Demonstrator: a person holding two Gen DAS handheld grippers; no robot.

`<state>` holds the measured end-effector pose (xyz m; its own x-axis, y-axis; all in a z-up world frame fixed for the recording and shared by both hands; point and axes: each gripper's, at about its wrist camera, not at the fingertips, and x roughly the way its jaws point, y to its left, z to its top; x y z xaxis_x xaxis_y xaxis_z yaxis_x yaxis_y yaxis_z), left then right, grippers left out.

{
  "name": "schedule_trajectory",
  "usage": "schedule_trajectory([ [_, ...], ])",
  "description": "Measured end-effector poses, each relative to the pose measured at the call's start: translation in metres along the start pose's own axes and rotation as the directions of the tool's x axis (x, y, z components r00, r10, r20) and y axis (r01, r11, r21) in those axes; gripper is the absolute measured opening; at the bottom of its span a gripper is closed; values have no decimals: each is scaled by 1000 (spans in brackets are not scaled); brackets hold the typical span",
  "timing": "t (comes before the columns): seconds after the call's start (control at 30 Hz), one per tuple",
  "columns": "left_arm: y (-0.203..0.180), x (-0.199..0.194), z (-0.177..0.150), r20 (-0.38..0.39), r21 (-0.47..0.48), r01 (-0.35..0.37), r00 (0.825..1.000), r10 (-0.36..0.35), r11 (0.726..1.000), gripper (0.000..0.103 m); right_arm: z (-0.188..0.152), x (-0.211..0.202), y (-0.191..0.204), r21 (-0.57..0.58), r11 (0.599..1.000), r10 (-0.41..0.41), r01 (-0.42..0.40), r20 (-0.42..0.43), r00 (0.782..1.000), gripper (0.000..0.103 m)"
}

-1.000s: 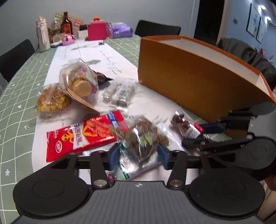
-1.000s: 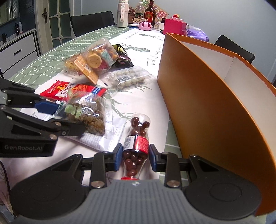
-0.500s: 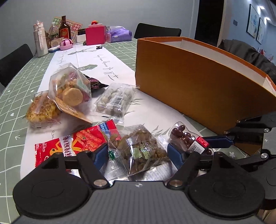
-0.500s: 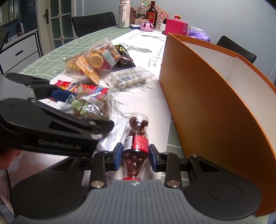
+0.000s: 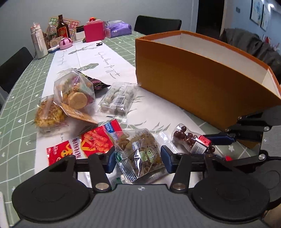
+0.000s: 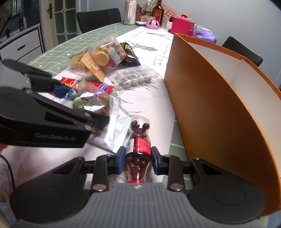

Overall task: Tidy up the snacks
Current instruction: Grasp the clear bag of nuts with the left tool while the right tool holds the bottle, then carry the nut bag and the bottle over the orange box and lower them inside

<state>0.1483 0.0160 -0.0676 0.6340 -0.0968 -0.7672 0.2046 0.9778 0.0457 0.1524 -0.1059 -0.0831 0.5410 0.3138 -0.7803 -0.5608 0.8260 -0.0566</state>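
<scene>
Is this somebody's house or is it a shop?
Most likely a home dining room: a long table with a green cloth, black chairs around it, framed pictures on the wall, and a white drawer cabinet.

A clear bag of brown snacks point(image 5: 140, 150) sat crumpled on my table beside the red packet point(image 5: 94, 142). The little bottle of chocolate balls point(image 6: 138, 149) lay on its side near the open orange box point(image 5: 202, 82).

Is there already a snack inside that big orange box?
Cannot tell: the orange box shows only bare white inner walls in both views, while its floor stays hidden behind the near wall.
</scene>
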Motion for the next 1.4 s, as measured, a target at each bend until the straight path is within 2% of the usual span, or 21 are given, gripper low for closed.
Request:
schedule_trajectory([
  [0.2,0,-16,8,-69,9,-3,998,4,1000,57,6,-15,-5,-51,998,36,-37,-19,999,29],
  [0.4,-7,-33,18,-131,91,8,991,4,996,56,17,-40,-13,-106,992,64,-69,-43,997,29],
  [0.6,-12,-52,34,-168,141,41,986,-17,989,56,30,-63,-16,-152,981,110,-116,-51,993,29],
  [0.73,-17,-63,45,-169,185,45,985,-13,982,56,44,-81,-24,-165,979,117,-120,-26,993,29],
  [1.1,-38,-81,100,-92,294,36,996,-10,955,56,78,-118,-69,-135,989,68,-59,61,996,29],
  [1.4,-79,-51,148,-73,402,33,997,-4,915,56,86,-95,-105,-142,988,-61,62,17,998,29],
])
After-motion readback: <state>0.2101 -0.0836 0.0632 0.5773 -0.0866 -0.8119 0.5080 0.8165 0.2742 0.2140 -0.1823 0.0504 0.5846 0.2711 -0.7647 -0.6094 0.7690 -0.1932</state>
